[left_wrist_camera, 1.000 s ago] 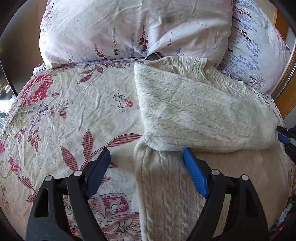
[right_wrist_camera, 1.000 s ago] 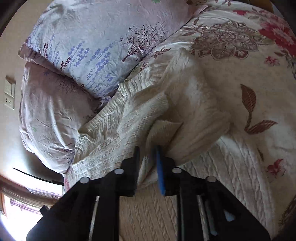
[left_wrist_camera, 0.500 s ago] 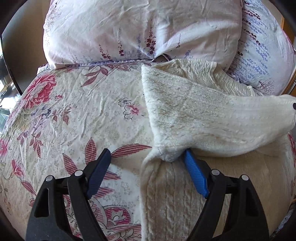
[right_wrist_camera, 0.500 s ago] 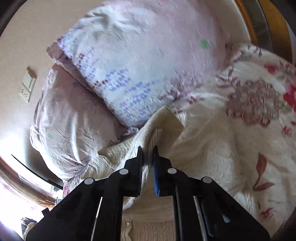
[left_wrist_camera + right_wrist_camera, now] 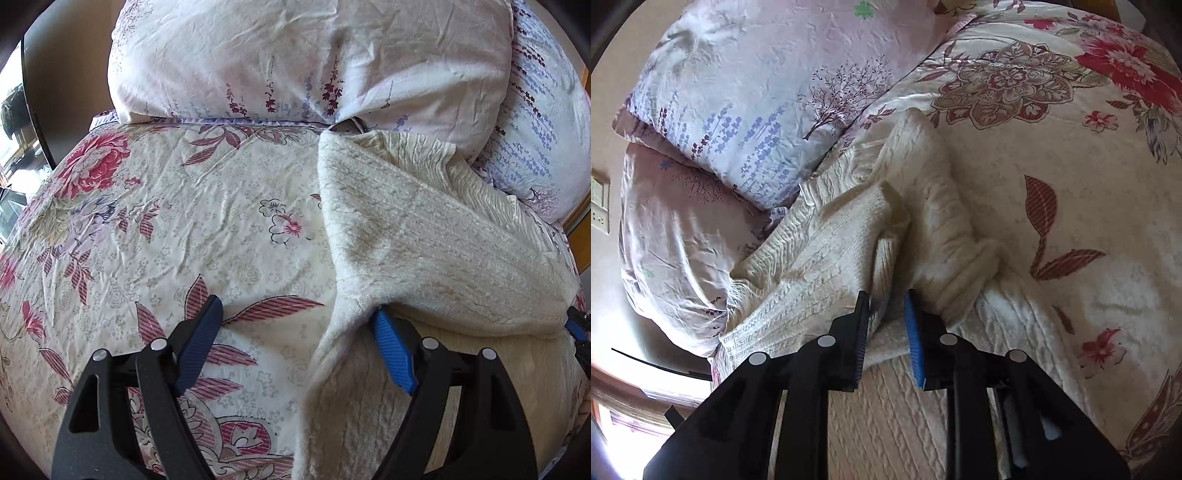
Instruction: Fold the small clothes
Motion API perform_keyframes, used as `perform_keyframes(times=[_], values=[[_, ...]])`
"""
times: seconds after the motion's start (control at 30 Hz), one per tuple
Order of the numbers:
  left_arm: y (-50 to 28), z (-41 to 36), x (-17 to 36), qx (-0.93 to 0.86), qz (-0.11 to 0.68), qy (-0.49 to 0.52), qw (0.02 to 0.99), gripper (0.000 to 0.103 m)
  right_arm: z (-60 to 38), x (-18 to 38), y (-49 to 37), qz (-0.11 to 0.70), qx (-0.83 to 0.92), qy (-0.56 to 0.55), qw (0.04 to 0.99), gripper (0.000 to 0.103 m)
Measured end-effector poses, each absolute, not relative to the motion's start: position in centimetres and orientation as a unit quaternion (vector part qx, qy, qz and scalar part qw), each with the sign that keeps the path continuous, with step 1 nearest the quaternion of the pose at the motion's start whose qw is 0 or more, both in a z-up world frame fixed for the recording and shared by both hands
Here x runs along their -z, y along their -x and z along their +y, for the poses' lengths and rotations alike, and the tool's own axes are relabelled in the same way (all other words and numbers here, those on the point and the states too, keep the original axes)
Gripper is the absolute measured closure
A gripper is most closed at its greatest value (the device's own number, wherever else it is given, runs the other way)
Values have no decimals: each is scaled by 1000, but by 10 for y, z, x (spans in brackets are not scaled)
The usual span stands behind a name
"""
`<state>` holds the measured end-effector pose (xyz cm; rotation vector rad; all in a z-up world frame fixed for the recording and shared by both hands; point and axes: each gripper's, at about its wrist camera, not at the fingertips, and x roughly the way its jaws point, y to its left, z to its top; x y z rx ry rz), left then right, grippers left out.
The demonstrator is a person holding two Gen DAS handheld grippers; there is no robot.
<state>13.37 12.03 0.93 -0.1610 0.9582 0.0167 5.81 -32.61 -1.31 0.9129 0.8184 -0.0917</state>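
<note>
A cream knit sweater (image 5: 424, 251) lies on the floral bedspread (image 5: 184, 221), its upper part folded down over the lower part. My left gripper (image 5: 295, 310) hangs open at the fold's left corner, with its right fingertip (image 5: 384, 325) tucked just under the folded edge. In the right wrist view the sweater (image 5: 923, 206) is bunched against the pillows. My right gripper (image 5: 886, 325) has its jaws opening, with a soft ridge of the sweater's fold lying loosely between them. Its blue tip (image 5: 576, 325) shows at the right edge of the left wrist view.
Two flowered pillows (image 5: 295, 55) (image 5: 535, 110) stand behind the sweater at the head of the bed. A wooden frame (image 5: 585, 240) borders the bed on the right. Bare bedspread (image 5: 1089, 184) stretches beside the sweater. A wall socket (image 5: 598, 206) sits behind the pillows.
My right gripper shut on the sweater's fold and lifted it toward the pillows, then came back down and its jaws parted. The fold lies flat again. The left gripper stayed put.
</note>
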Motion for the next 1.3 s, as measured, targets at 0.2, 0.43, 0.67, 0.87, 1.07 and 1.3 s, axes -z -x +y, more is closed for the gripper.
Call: perform_keyframes(times=[0.2, 0.43, 0.67, 0.87, 1.07, 1.3], values=[[-130, 127, -10, -28, 452, 97, 886, 24, -331, 10, -71, 378, 55, -424, 821, 99], [-121, 132, -10, -70, 436, 125, 888, 24, -326, -11, -57, 346, 67, -387, 852, 99], [-104, 138, -12, -83, 434, 141, 886, 21, -314, -3, -49, 392, 86, -347, 848, 98], [-85, 171, -37, -60, 388, 183, 901, 19, -331, -31, -47, 351, 84, -334, 871, 93], [-160, 161, -43, 36, 410, 213, 886, 19, -343, -33, -94, 374, 38, -326, 868, 55], [-230, 134, -12, 64, 481, 211, 849, 23, -331, -17, -120, 432, 0, -281, 857, 58]])
